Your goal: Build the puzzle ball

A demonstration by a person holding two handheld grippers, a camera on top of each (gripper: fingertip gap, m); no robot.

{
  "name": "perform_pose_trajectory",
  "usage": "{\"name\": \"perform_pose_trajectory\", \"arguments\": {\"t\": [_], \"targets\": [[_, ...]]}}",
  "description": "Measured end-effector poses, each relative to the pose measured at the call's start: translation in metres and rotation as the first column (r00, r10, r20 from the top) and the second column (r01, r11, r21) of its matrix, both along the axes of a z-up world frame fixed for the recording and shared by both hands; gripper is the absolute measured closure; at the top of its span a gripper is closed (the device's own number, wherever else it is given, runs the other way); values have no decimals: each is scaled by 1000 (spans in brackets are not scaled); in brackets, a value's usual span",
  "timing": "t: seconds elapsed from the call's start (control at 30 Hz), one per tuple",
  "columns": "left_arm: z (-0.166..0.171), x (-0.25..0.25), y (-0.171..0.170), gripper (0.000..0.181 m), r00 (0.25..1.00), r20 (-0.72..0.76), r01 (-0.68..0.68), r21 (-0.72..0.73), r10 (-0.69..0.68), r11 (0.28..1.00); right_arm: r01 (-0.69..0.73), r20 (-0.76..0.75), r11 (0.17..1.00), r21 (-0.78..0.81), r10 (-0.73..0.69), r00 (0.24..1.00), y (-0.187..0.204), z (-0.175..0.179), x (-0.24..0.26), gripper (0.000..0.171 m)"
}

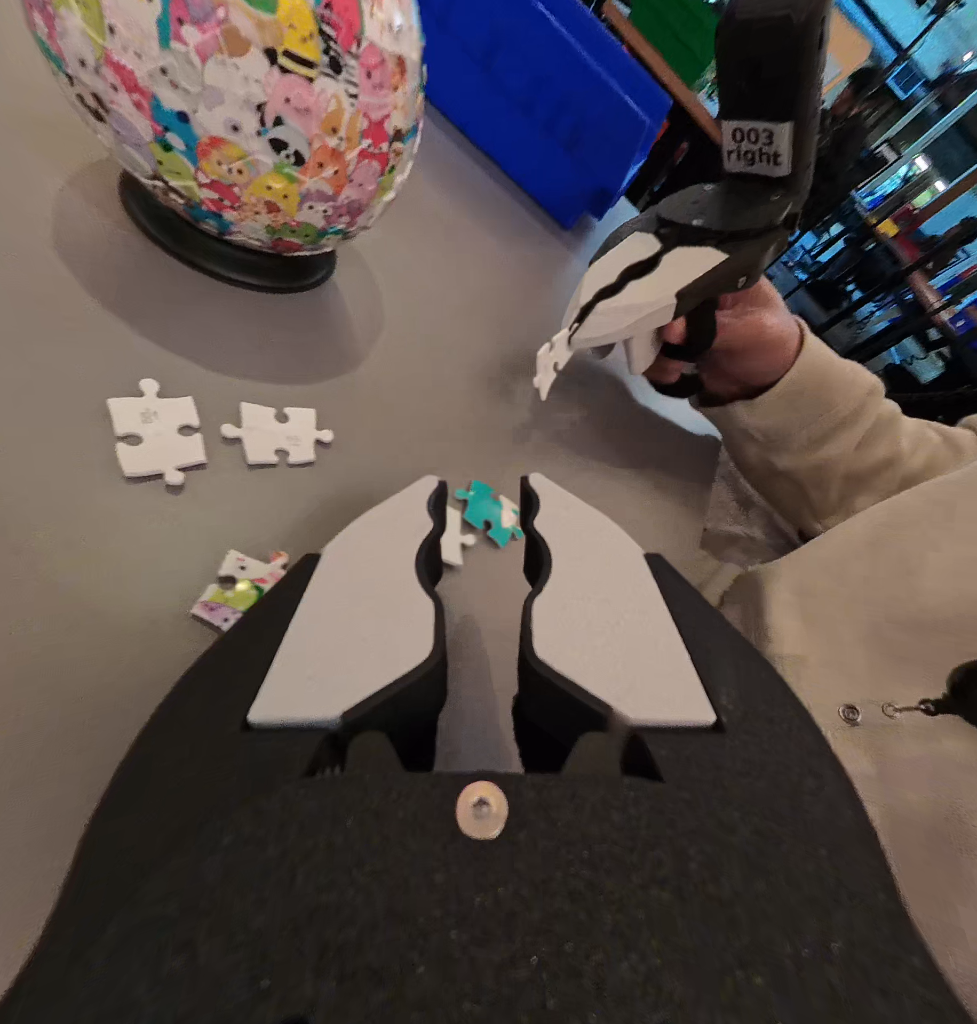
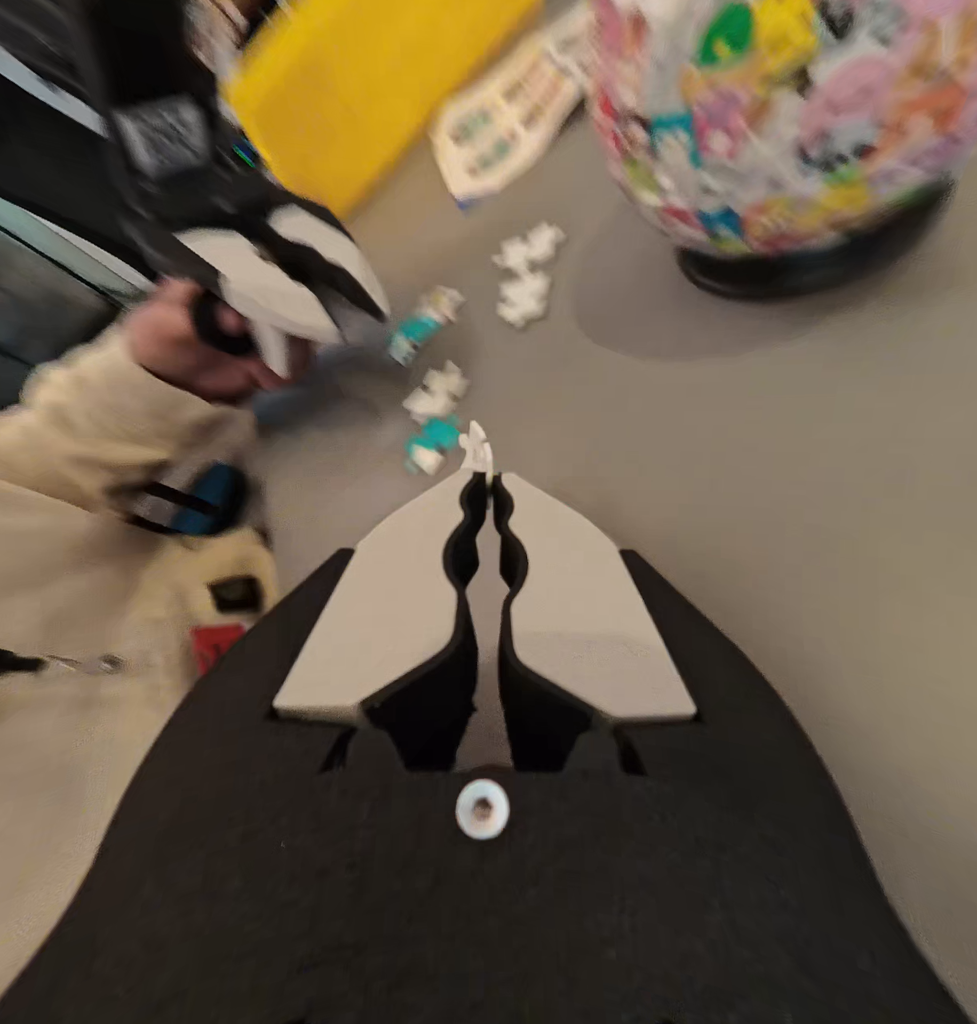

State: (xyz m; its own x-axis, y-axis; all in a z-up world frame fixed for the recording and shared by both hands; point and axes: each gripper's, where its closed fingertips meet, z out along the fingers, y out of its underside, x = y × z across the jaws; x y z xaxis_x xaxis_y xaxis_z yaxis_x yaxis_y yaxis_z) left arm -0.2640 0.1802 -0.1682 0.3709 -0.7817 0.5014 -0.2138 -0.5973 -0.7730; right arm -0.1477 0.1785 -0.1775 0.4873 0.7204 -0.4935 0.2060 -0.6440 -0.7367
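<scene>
Right claw (image 1: pixel 558 354) pinches a white-backed piece (image 1: pixel 547 365) by its edge, lifted off the table (image 1: pixel 475 343), prob. so tabs stay free for the puzzle ball (image 1: pixel 236 122) toward the far-left corner, w/ left claw (image 1: pixel 480 498) spread over loose pieces (image 1: pixel 489 510).

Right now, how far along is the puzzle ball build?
Mostly built: the puzzle ball stands on its black base, covered in colourful pieces on the side in view. In hand: the right claw pinches one white piece above the table. Left: two white-side-up pieces, a teal piece and a colourful piece lie loose; the left claw is open and empty.
</scene>
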Motion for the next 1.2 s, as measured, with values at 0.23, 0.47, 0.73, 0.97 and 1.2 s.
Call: {"name": "perform_pose_trajectory", "arguments": {"t": [0.23,0.47,0.73,0.97,1.2], "targets": [[10,0,45,155,998,2,-55,10,55,998,86,-57,995,55,-83,995,24,-1,25,169],[23,6,82,155,996,-28,-86,25,86,996,106,-209,981,160,-71,975,29,23,42,169],[16,24,73,155,993,-87,-77,38,80,996,113,-253,965,236,-51,966,23,42,57,169],[9,31,60,155,994,-80,-73,49,76,996,-16,-50,997,75,20,999,5,1,40,169],[12,-1,107,160,973,-126,-179,118,194,977,-108,162,989,104,90,983,14,-25,23,169]]}}
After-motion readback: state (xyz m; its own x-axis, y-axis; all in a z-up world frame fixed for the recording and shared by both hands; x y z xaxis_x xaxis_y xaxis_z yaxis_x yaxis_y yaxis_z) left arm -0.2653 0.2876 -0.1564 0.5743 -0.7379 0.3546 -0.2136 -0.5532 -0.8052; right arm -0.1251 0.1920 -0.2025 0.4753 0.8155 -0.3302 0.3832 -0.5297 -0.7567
